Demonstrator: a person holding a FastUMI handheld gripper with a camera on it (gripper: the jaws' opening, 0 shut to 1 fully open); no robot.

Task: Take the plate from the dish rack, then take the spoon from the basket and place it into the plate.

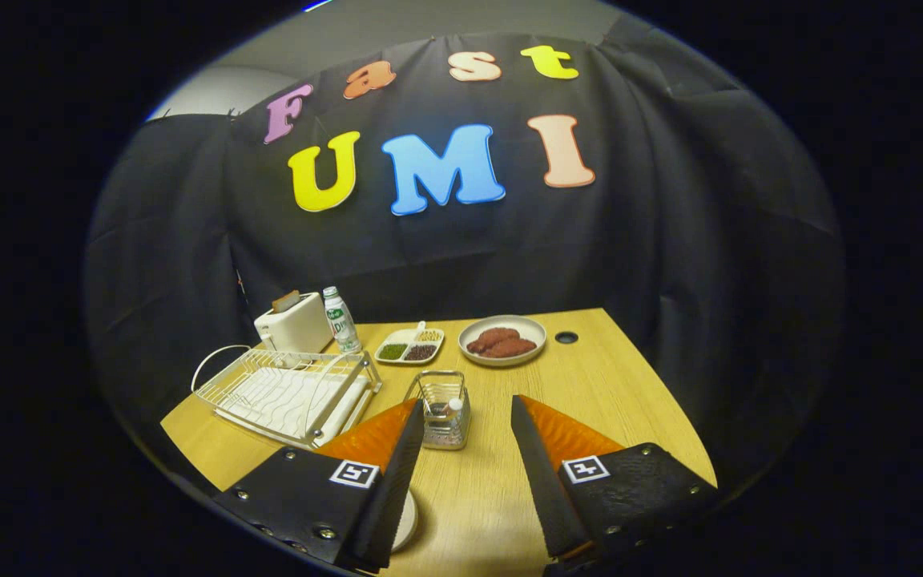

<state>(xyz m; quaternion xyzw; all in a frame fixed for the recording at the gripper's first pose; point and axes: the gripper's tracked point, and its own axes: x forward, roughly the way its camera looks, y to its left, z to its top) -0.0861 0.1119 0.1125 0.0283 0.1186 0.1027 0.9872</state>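
We take this for a staged kitchen corner inside a recording booth, not a lived-in home; black cloth (670, 240) hangs as the wall behind a wooden counter (614, 393) with a cable hole (566, 337); on it we see kitchen things: a white toaster (293, 324), a wire dish rack (289, 393), a small bottle (340, 319), a divided dish of seasonings (409, 346), a plate of sausages (502, 340), and a wire basket (444, 413).

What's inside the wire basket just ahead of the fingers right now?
In the basket, a thin upright utensil with a pale rounded end shows, probably the spoon; the mesh hides its lower part. The gripper is open, holding nothing, the basket just beyond its fingertips.
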